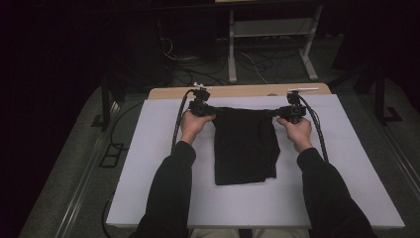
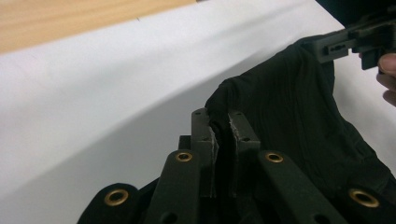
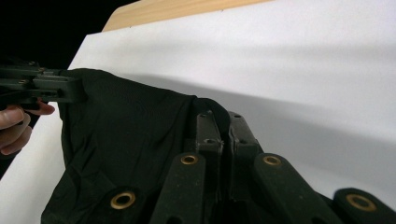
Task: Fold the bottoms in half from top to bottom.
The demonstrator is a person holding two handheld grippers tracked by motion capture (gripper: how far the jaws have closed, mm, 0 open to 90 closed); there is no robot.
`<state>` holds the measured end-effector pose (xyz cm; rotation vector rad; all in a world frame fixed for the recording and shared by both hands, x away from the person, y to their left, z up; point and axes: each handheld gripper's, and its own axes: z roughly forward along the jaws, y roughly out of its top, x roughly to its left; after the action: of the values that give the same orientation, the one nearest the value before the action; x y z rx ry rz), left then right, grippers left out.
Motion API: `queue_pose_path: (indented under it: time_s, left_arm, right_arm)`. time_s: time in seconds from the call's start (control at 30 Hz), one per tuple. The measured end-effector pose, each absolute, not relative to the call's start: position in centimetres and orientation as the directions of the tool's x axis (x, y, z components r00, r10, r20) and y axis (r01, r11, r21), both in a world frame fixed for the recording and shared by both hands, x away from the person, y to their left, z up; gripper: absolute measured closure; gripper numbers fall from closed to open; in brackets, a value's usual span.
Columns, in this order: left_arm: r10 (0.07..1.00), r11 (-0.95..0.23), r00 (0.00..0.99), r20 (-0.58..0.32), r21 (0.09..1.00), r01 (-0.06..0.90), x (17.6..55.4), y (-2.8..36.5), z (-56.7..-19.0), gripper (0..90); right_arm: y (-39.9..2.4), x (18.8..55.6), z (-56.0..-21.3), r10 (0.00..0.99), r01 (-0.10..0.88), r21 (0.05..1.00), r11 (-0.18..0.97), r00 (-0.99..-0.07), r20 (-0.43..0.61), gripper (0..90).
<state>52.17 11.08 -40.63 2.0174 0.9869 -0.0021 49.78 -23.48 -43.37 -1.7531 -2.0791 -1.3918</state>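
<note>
A black cloth (image 1: 245, 146) hangs stretched between both grippers over the white sheet (image 1: 148, 158); its lower part lies flat toward the person. My left gripper (image 1: 214, 112) is shut on the cloth's far left corner. My right gripper (image 1: 273, 113) is shut on the far right corner. In the left gripper view the jaws pinch the black cloth (image 2: 289, 112) at my left gripper (image 2: 223, 122), and the other gripper (image 2: 355, 42) holds the far corner. In the right gripper view my right gripper (image 3: 220, 121) clamps the black cloth (image 3: 126, 126), with the other gripper (image 3: 42, 86) at left.
The white sheet covers a wooden table (image 1: 237, 91) whose bare edge shows at the far side. Cables (image 1: 177, 126) trail from both grippers along the forearms. Behind the table stands a white frame (image 1: 270, 34) on a dark floor with loose wires.
</note>
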Motion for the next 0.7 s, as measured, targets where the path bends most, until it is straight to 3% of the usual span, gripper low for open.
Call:
queue_pose_path:
  time_s: [0.3, 0.53, 0.7]
  left_arm:
    - [0.663, -0.273, 0.648, -0.376, 0.684, 0.676, 52.6, 11.3, -41.8, 77.8]
    - [0.717, -0.269, 0.623, -0.312, 0.701, 0.66, 51.8, 11.4, -42.0, 53.3]
    - [0.727, -0.252, 0.613, -0.308, 0.711, 0.656, 51.4, 11.7, -42.0, 37.6]
  right_arm:
    - [-23.1, 50.1, -43.3, 0.757, 0.819, 0.57, -0.073, -0.327, 0.566, 83.1]
    - [-22.9, 49.8, -43.3, 0.782, 0.805, 0.593, -0.027, -0.353, 0.515, 76.0]
    - [-22.9, 49.5, -42.9, 0.795, 0.784, 0.621, 0.009, -0.382, 0.471, 64.0]
